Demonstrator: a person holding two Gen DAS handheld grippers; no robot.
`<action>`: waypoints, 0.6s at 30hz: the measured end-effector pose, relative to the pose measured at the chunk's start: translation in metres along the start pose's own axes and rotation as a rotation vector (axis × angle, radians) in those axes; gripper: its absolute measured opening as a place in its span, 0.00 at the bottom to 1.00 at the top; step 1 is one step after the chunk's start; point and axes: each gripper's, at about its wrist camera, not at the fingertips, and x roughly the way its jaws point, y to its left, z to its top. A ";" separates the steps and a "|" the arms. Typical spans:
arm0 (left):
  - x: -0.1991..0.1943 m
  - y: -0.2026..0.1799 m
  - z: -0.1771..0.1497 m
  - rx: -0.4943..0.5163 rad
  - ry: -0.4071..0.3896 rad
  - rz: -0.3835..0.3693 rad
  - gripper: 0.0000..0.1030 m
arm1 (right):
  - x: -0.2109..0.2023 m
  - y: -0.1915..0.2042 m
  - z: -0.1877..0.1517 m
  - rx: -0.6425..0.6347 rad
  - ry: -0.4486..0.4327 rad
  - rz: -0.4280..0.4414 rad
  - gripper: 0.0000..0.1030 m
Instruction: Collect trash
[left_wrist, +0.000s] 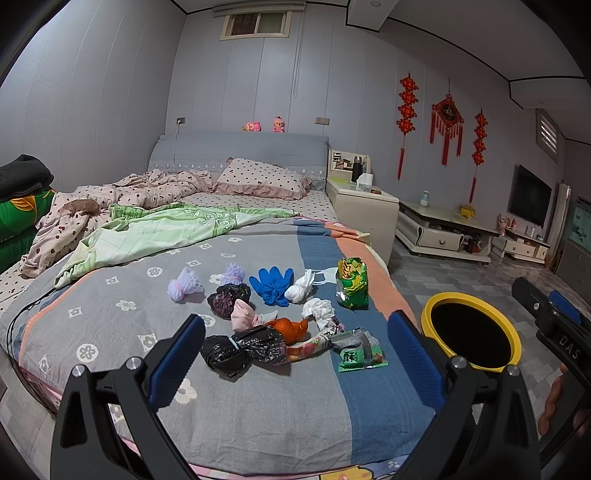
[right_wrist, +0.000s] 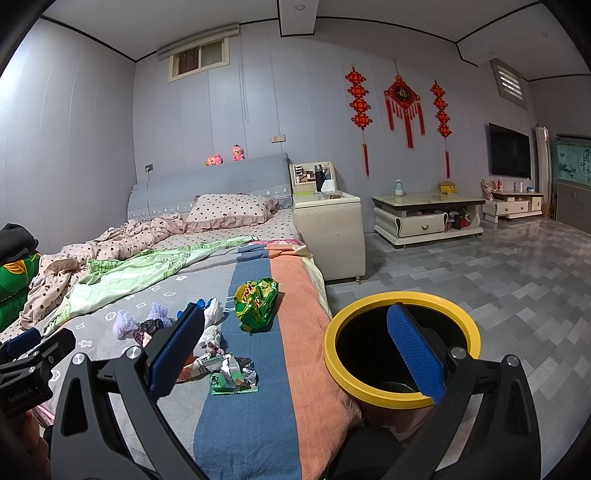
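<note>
we hold both grippers above the near edge of the bed (left_wrist: 258, 406), and neither carries anything. the left gripper (left_wrist: 295, 354) is spread wide, framing the litter from above; the right gripper (right_wrist: 295, 350) is equally spread, one finger over the blanket and the other over the mouth of the yellow-rimmed bin (right_wrist: 402, 347), which stands on the floor just beside the bed's right side.

the trash lies in a loose cluster on the blanket, none of it in the bin as far as we can see; the bin's inside is too dark to judge. the step in hand looks like a first pick. we think it goes best if we start with the nearest pieces, drop the fingers straight down on one item so neighbours are not dragged along, and pinch soft things at their bulk rather than a loose edge. the right gripper sits closer to the bin, so it suits the wrappers on that side.

counting from the left wrist view: two lilac foam nets (left_wrist: 185, 285), three black bags (left_wrist: 225, 355), one blue glove (left_wrist: 272, 285), two white wads (left_wrist: 319, 309), one green snack bag (left_wrist: 352, 284), one small green wrapper (left_wrist: 360, 357), one pink scrap (left_wrist: 243, 315), one orange peel (left_wrist: 290, 328). a further wrapper or two lie mixed in; we cannot separate them.
</note>
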 end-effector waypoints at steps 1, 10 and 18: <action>0.000 0.000 0.000 0.000 0.000 0.000 0.93 | 0.000 0.000 0.000 0.000 0.000 0.000 0.92; -0.001 -0.002 0.000 0.000 0.001 -0.001 0.93 | 0.000 0.000 0.000 0.001 0.002 0.000 0.92; -0.002 -0.003 0.000 -0.001 0.002 0.000 0.93 | 0.001 0.000 0.000 0.002 0.003 0.001 0.92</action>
